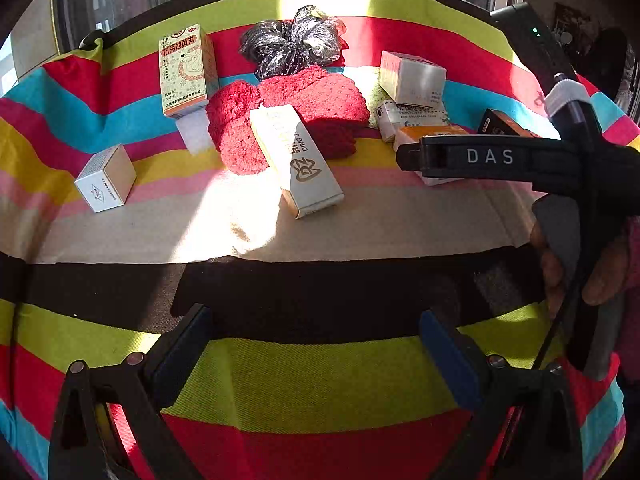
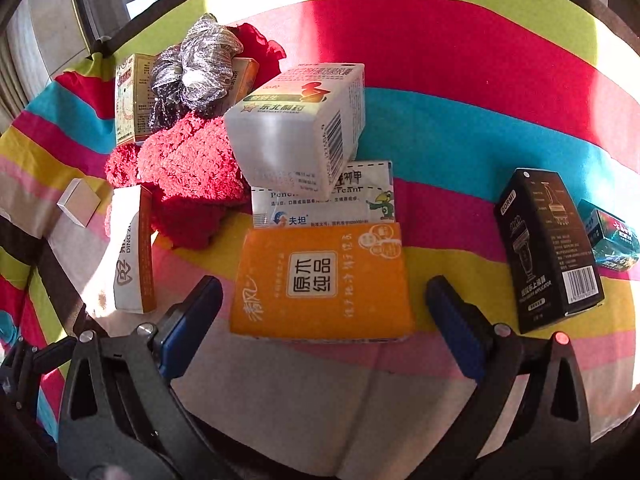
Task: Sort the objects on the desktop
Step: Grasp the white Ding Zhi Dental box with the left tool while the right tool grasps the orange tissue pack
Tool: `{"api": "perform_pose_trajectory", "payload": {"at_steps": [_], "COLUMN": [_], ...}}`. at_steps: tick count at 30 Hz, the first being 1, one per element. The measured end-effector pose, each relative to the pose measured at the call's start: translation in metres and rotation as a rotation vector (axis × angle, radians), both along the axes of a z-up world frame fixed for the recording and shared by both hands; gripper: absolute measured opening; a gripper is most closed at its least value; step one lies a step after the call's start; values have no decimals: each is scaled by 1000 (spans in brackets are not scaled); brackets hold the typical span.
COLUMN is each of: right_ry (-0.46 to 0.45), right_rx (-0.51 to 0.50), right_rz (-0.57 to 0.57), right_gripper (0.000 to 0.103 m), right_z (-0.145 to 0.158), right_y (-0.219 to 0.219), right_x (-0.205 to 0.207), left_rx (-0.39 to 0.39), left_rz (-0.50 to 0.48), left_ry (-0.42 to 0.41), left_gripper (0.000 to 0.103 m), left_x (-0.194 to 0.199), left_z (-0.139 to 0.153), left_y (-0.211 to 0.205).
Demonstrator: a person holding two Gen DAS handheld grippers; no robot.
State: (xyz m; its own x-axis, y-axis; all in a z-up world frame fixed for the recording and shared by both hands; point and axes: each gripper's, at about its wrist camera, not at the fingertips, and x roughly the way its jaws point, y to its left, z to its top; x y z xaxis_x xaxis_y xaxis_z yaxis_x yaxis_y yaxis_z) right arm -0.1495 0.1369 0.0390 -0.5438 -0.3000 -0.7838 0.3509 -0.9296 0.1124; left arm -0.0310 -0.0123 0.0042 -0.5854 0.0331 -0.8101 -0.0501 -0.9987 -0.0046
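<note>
Currently the right gripper (image 2: 324,312) has its jaws spread wide, one on each side of the near end of the orange tissue pack (image 2: 322,282), which lies flat on the striped cloth (image 2: 480,80). The blue pads (image 2: 452,320) do not touch the pack; this stance suggests an approach for a grasp across its width.

Just behind the tissue pack lies a flat cream box (image 2: 320,208). A larger white medicine box (image 2: 300,128) rests tilted on top of it, so removing the lower items first may tip the upper one.

To the right, well apart, stand a black box (image 2: 548,248) and a small teal box (image 2: 612,240). To the left lie a white-and-orange carton (image 2: 132,252), a red knitted item (image 2: 184,184) with a silver mesh bow (image 2: 196,68) behind it, a small white cube box (image 2: 78,202) and a yellow medicine box (image 2: 128,100).

The left gripper (image 1: 316,344) also has its jaws wide and holds nothing. It hovers over bare cloth, well short of the objects, apparently waiting.

No tray, bin or basket is visible in either view. All boxes appear closed; their contents cannot be determined.
</note>
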Motion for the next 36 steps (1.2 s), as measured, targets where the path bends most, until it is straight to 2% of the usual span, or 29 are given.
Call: {"api": "perform_pose_trajectory", "payload": {"at_steps": [5,15,19,21,24,26,28,31,32,34,36], "right_ry": [0,-6,-8,-10,-10,-9,-6,22,40,38,33], "right_rx": [6,-74,-67,-59,-51,-31,4,50,63,53,53], "right_rz": [6,11,13,17,23,26,33,49,55,63,71], "right_gripper": [103,103,103,103,103,103,103,91,76,76,76], "right_z": [1,5,6,6,7,7,7,8,9,9,10], "right_y": [3,22,24,24,25,24,23,29,34,48,63], "right_x": [4,13,17,19,20,20,21,30,34,46,64], "left_rx": [0,0,6,2,-50,-34,-38,-57,-55,-26,-29], "left_rz": [0,0,32,14,79,57,60,105,118,135,180], "left_ry": [0,0,-1,-16,38,85,87,19,-13,-17,-28], "left_gripper": [103,103,103,103,103,103,103,103,103,103,102], "left_x": [0,-4,-6,-10,-20,-33,-52,-89,-100,-114,-123], "left_z": [0,-4,-4,-2,7,18,24,15,9,4,5], "left_y": [0,4,5,3,-8,-12,-13,-18,-19,-23,-27]}}
